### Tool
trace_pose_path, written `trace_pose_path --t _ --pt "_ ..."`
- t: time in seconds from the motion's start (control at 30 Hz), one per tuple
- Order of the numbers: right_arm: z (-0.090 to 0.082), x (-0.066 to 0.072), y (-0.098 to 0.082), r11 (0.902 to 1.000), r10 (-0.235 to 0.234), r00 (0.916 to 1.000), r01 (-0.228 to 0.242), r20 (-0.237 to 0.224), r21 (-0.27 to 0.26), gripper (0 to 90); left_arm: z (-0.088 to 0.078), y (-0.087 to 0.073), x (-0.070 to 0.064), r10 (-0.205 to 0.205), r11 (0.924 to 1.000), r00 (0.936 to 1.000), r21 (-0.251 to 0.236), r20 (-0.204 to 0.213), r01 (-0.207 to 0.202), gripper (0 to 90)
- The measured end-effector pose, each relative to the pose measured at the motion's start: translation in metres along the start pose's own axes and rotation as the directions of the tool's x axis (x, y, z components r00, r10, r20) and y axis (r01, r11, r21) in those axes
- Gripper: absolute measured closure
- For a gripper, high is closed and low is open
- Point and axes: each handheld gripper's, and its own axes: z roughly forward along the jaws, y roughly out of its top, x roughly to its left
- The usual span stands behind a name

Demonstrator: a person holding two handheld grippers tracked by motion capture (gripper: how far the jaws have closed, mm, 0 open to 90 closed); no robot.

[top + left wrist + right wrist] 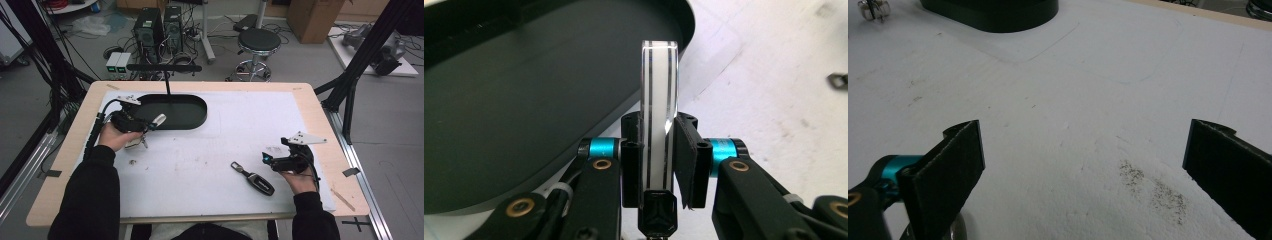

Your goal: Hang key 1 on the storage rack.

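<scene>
My left gripper is shut on a slim white key fob with black stripes, and it hovers at the near-left rim of the black oval tray. In the left gripper view the white fob stands edge-on between the pads of the left gripper, with the tray just behind it. A small metal ring dangles under that hand. A black key fob lies on the white mat, just left of my right gripper. The right gripper has its jaws wide open over bare mat.
A thin black post with a crossbar rises from the tray's far side. The white mat covers most of the wooden table. A small pale scrap lies near the left forearm. A stool and computer cases stand on the floor beyond.
</scene>
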Motion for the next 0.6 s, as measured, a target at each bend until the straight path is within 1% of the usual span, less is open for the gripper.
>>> trace_pose_path --t 0.07,0.13,0.17,0.27,0.33,0.4,0.47,0.6 --pt "0.000 0.000 0.000 1.0000 -0.001 1.0000 0.001 0.002 0.003 2.3 -0.007 0.002 0.001 -0.009 0.9997 1.0000 -0.024 0.003 0.009 74.9" --pt "0.001 0.001 0.001 1.0000 0.003 1.0000 -0.003 -0.002 0.005 2.3 -0.015 0.006 0.002 -0.007 0.9993 1.0000 -0.038 -0.002 0.007 74.9" --pt "0.001 0.001 0.001 1.0000 0.004 1.0000 -0.004 -0.003 0.003 2.3 -0.019 0.009 0.002 -0.003 0.9990 0.9999 -0.045 -0.012 0.003 74.9" --pt "0.001 0.001 0.001 1.0000 0.002 1.0000 -0.002 -0.003 0.001 2.3 -0.033 0.020 0.001 0.020 0.9986 0.9990 -0.047 -0.041 -0.022 74.9" --pt "0.001 0.002 0.001 1.0000 0.000 1.0000 0.000 -0.002 0.000 2.3 -0.042 0.029 0.002 0.026 0.9978 0.9981 -0.060 -0.056 -0.030 75.0" --pt "0.002 0.002 0.001 1.0000 0.001 1.0000 -0.001 -0.003 0.006 2.3 -0.050 0.037 0.003 0.030 0.9966 0.9975 -0.075 -0.064 -0.034 75.1" --pt "0.003 0.002 0.001 1.0000 -0.002 1.0000 0.002 -0.001 0.008 2.3 -0.056 0.045 0.002 0.034 0.9960 0.9967 -0.080 -0.073 -0.040 75.2" --pt "0.003 0.000 0.001 1.0000 0.003 1.0000 -0.003 -0.004 0.008 2.3 -0.063 0.059 0.000 0.052 0.9930 0.9957 -0.102 -0.076 -0.060 75.2"
